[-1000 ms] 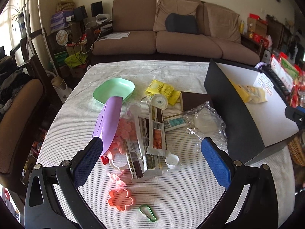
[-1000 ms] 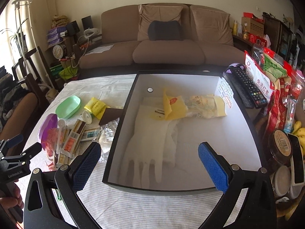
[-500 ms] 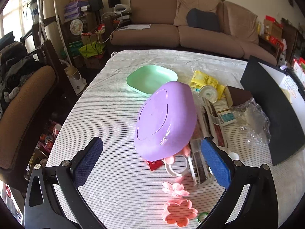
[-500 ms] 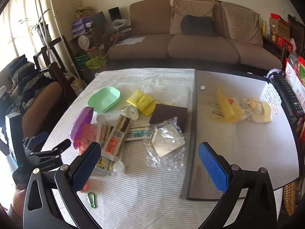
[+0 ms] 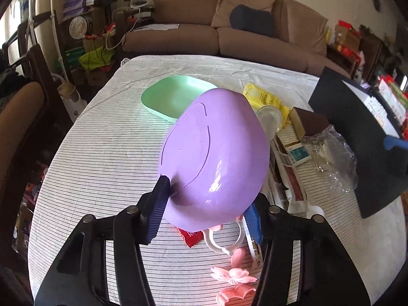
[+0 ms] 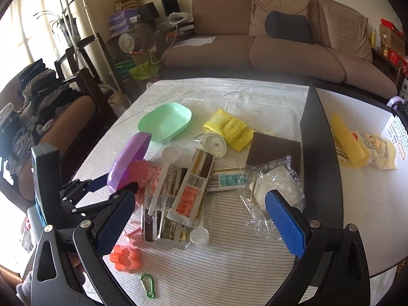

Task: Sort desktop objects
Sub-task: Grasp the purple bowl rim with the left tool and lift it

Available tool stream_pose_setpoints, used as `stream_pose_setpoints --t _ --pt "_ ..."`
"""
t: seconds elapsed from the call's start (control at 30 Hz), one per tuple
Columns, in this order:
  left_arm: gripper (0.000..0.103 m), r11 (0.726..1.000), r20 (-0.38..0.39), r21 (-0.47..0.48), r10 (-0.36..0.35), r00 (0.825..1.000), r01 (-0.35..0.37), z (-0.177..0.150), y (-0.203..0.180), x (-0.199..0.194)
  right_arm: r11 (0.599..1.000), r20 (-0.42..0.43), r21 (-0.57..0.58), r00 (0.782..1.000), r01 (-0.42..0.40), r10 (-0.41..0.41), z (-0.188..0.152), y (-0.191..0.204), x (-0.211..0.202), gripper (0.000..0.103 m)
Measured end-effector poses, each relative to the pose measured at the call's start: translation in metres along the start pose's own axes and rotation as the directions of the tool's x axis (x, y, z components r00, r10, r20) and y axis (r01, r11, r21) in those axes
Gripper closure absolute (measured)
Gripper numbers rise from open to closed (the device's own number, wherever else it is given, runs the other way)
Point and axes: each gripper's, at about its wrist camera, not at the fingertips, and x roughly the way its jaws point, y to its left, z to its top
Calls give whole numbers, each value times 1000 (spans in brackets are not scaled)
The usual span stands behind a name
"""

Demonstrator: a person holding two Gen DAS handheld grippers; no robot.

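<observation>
A purple dish [image 5: 216,148] stands tilted on its edge, leaning on a pile of pink bits and wrapped snack bars [image 6: 188,191]. My left gripper [image 5: 206,199] has its jaws closing on the dish's near rim, one pad on the underside and one behind the rim. In the right wrist view the left gripper [image 6: 114,182] straddles the purple dish [image 6: 127,158] from the left. My right gripper [image 6: 200,199] hangs open above the snack bars with nothing between its fingers. A green dish [image 6: 165,121] lies further back.
Yellow packets [image 6: 229,127], a brown sponge [image 6: 274,150], a clear plastic bag [image 6: 275,191] and a white scoop [image 6: 168,155] lie around the pile. An orange flower cutter [image 6: 126,257] and green carabiner [image 6: 146,284] sit near the front. A black-walled box [image 6: 308,132] stands at the right.
My left gripper has come down to the purple dish and its jaws have narrowed onto the rim. The right gripper has swung left from over the box to over the pile.
</observation>
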Motion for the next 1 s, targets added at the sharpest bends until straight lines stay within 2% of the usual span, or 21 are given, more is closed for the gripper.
stream_pose_setpoints --t 0.1,0.17,0.43,0.6,0.7,0.77,1.0 --pt "58 996 -4 -72 -55 998 55 4 14 -8 1000 -17 11 1000 -10 11 -7 -2 7 0" --pt "65 990 -1 -112 -84 996 84 4 24 -16 999 -25 29 999 -28 28 -10 -4 9 0" --pt "69 955 47 -239 -169 984 176 -8 59 -68 994 -25 37 994 -104 105 -16 7 -7 0" --pt "72 941 64 -281 -176 982 187 -22 75 -105 990 -47 18 989 -140 141 -28 23 -20 0" --pt "72 921 71 -320 -209 975 221 -37 81 -128 986 -59 7 985 -165 165 -40 36 -30 0" --pt "80 910 69 -332 -240 968 249 -47 80 -142 985 -64 0 983 -175 174 -47 43 -37 0" --pt "81 897 22 -327 -308 951 298 -82 46 -175 981 -79 13 977 -196 196 -81 46 -70 0"
